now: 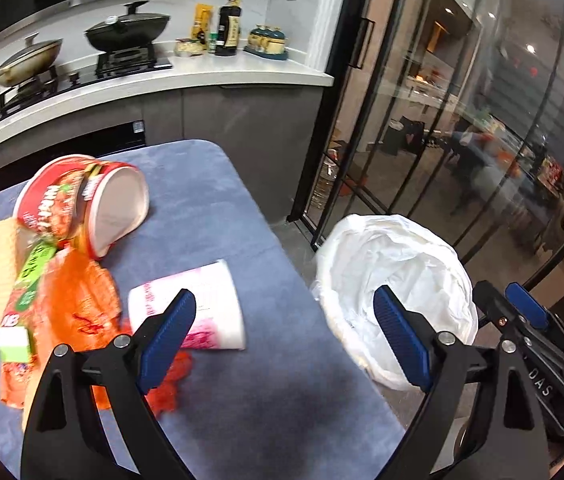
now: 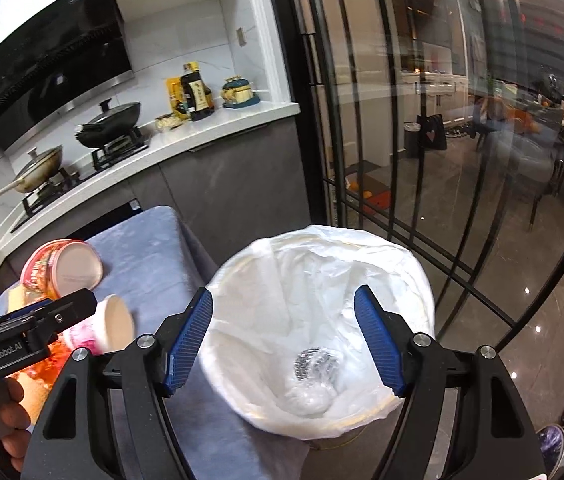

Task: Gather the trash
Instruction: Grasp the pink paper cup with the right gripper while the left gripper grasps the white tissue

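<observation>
A bin lined with a white bag (image 2: 361,264) stands on the floor beside a blue-grey table (image 1: 274,392); it also shows in the left wrist view (image 1: 393,264). A clear crumpled item (image 2: 315,364) lies in its bottom. My right gripper (image 2: 283,340) is open and empty above the bin. My left gripper (image 1: 285,332) is open and empty over the table's right edge, next to a pink-and-white paper cup (image 1: 206,304) lying on its side. A red instant-noodle bowl (image 1: 82,204) lies tipped over, and orange wrappers (image 1: 78,312) lie at the left.
A kitchen counter (image 1: 202,76) with a stove, two pans and bottles runs behind the table. Black-framed glass doors (image 2: 421,140) stand right of the bin. The right gripper's body shows in the left wrist view (image 1: 529,344).
</observation>
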Demonstrator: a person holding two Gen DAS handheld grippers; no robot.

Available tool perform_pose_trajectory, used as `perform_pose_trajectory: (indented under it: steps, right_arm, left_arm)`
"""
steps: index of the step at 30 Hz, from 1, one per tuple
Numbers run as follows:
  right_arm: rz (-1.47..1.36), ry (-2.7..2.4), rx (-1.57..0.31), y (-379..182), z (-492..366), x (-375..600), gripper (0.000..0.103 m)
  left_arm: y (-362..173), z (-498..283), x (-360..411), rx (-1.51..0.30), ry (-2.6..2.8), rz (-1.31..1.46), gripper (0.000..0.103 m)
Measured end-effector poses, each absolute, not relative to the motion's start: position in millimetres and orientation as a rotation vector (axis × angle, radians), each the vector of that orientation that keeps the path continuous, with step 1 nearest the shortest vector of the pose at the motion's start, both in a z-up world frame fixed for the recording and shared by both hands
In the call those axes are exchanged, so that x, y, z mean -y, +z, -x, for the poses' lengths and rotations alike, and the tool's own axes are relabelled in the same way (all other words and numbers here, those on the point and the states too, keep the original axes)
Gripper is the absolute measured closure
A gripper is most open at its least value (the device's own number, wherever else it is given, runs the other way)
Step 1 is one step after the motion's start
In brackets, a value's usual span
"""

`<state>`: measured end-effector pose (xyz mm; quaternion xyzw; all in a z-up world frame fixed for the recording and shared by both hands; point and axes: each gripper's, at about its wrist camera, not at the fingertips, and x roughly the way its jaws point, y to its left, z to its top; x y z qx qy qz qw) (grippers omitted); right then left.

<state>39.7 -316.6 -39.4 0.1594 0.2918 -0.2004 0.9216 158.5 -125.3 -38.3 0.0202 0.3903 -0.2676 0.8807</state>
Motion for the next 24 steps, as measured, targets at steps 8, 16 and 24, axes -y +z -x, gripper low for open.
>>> perform_pose_trajectory:
  steps: [8, 16, 24]
  right_arm:
    - [-0.295, -0.326, -0.601, -26.9, -47.8, 269.9, 0.032]
    - [-0.263, -0.234, -0.609, -18.5, -59.9, 217.5, 0.032]
    - [-0.241, -0.16, -0.658, -29.7, -79.1, 170.2, 0.032]
  left_arm:
    - [-25.8, -158.8, 73.9, -0.792, -0.485, -0.004, 0.017]
    - [-24.6, -162.7, -2.1, -0.792, -0.358, 0.035, 0.017]
    - [-34.9, -169.6, -78.4, -0.818, -0.216, 0.089, 0.017]
